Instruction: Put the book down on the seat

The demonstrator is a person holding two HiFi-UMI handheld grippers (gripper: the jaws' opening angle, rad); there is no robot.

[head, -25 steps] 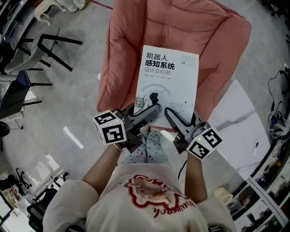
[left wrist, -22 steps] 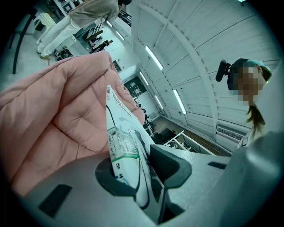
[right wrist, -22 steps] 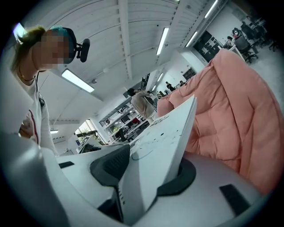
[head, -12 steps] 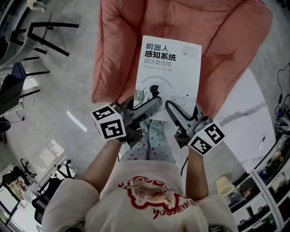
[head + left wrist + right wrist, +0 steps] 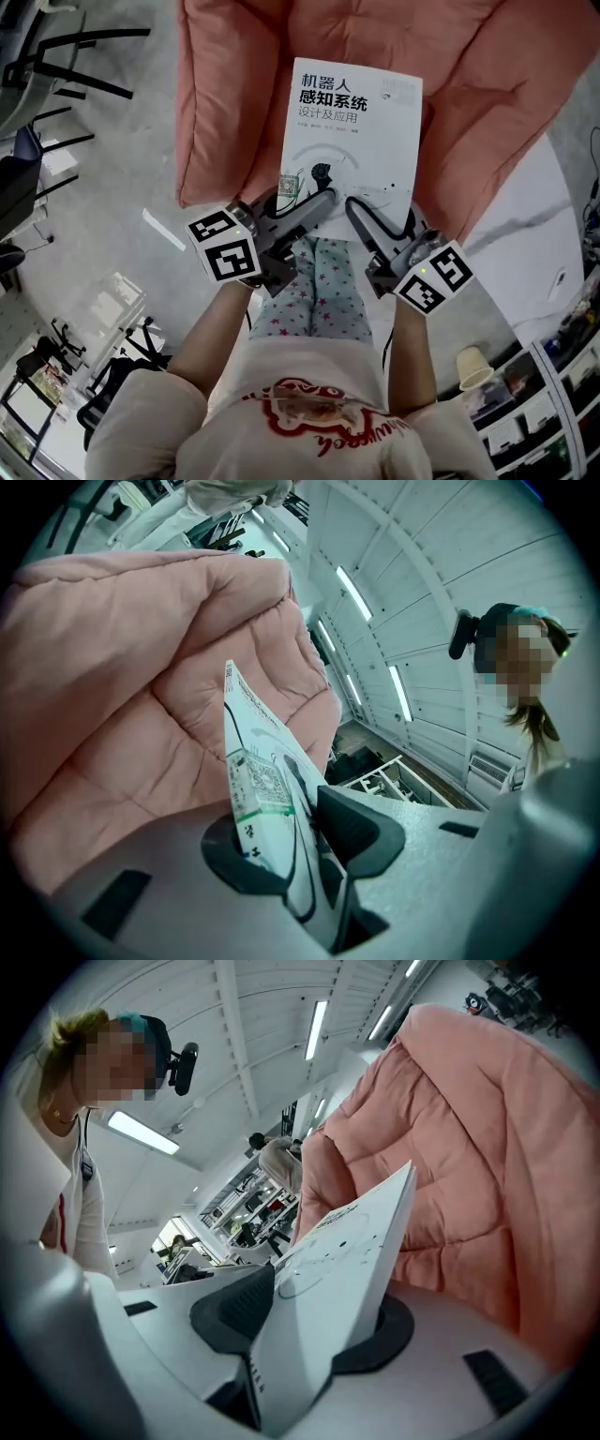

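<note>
Left gripper [image 5: 302, 208] and right gripper [image 5: 367, 217] each clamp the book [image 5: 352, 131] at its near edge, above the pink seat [image 5: 234, 84].

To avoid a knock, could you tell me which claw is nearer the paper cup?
Right. The right claw is up-left of the cup; the left claw lies farther left.

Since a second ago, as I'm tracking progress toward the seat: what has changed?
The book has been carried forward, farther over the pink seat cushion, which now fills more of both gripper views. Nothing was taken or let go: the left tool and right tool stay shut on the book's near edge.
</note>
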